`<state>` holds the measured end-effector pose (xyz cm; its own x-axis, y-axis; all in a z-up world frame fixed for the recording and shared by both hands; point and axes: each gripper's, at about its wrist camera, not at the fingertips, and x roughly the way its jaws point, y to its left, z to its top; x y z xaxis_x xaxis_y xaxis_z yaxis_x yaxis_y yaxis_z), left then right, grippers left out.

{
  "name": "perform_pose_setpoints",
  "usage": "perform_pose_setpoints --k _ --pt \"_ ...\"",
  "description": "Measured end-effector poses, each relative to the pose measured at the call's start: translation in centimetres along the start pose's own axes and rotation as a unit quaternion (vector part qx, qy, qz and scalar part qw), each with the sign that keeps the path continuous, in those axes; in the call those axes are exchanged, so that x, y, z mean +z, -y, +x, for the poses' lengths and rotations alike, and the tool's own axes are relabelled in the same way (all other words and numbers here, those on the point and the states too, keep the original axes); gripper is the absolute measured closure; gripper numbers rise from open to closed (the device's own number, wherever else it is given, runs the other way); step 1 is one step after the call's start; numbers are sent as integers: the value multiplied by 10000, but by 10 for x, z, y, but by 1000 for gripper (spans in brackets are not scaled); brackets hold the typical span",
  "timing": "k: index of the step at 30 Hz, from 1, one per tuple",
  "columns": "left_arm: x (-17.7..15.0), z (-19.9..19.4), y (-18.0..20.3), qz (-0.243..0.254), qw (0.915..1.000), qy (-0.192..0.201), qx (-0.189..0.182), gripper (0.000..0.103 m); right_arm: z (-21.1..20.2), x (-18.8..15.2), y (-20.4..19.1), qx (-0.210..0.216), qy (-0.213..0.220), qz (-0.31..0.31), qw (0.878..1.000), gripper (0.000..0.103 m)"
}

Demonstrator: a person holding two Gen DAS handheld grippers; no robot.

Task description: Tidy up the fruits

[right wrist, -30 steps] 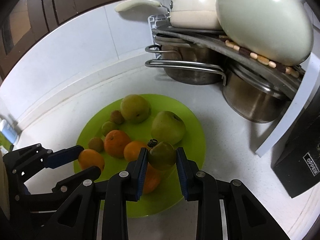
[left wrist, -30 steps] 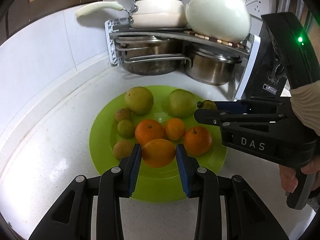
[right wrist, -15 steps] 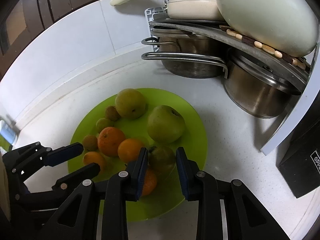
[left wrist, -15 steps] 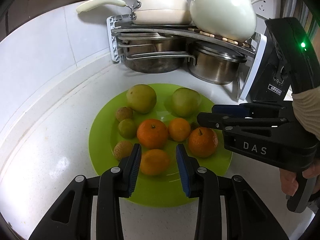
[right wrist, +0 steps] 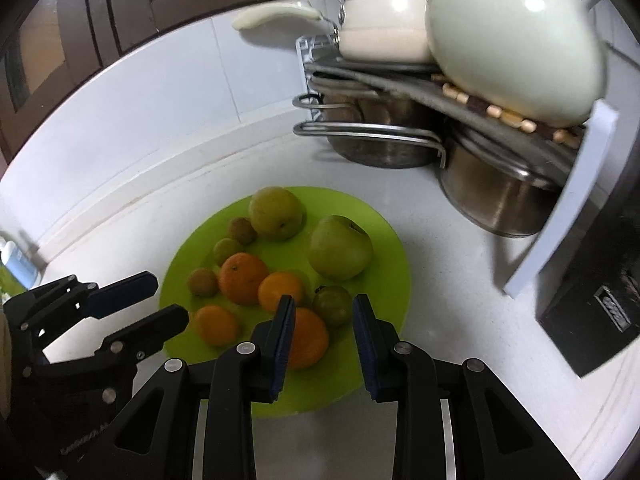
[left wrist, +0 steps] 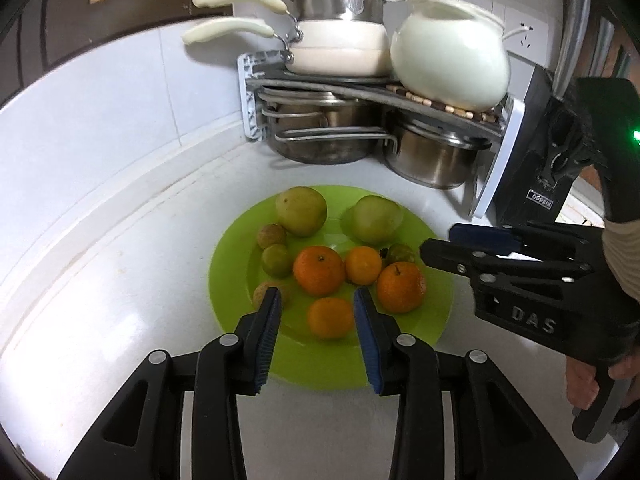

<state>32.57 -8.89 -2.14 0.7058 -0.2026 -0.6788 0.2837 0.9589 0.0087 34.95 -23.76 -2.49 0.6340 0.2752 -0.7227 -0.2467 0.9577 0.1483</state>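
Note:
A lime-green plate (left wrist: 434, 312) (right wrist: 384, 240) on the white counter holds several fruits: two green apples (left wrist: 301, 211) (right wrist: 339, 247), several oranges and small brownish-green fruits. My left gripper (left wrist: 317, 295) is open and empty, drawn back above a small orange (left wrist: 330, 317) that lies on the plate. My right gripper (right wrist: 323, 304) is open and empty just behind a small dark green fruit (right wrist: 333, 305) resting on the plate. It also shows at the right in the left wrist view (left wrist: 436, 242).
A corner rack (left wrist: 256, 92) at the back holds steel pots (left wrist: 432, 156), a white pan (left wrist: 336, 46) and a white kettle (left wrist: 448, 64). A black box (left wrist: 544, 168) stands to the right. White tiled walls close off the back and left.
Both grippers opened and pulled back. The left let go of the small orange and the right let go of the dark green fruit; both fruits now lie on the plate.

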Motion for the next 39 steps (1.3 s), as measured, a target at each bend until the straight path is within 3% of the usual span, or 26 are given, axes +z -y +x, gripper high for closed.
perform_pose_setpoints --k 14,24,39 --pt "-29 -91 -3 -59 9974 708 121 35 -101 -52 -30 -302 673 217 9970 60" --pt "-66 -154 11 -44 9950 931 350 18 -171 -98 -53 -703 1179 174 9904 41" --pt "-124 -245 54 -232 9885 1325 693 1 -260 -161 -58 -905 1472 73 9849 24"
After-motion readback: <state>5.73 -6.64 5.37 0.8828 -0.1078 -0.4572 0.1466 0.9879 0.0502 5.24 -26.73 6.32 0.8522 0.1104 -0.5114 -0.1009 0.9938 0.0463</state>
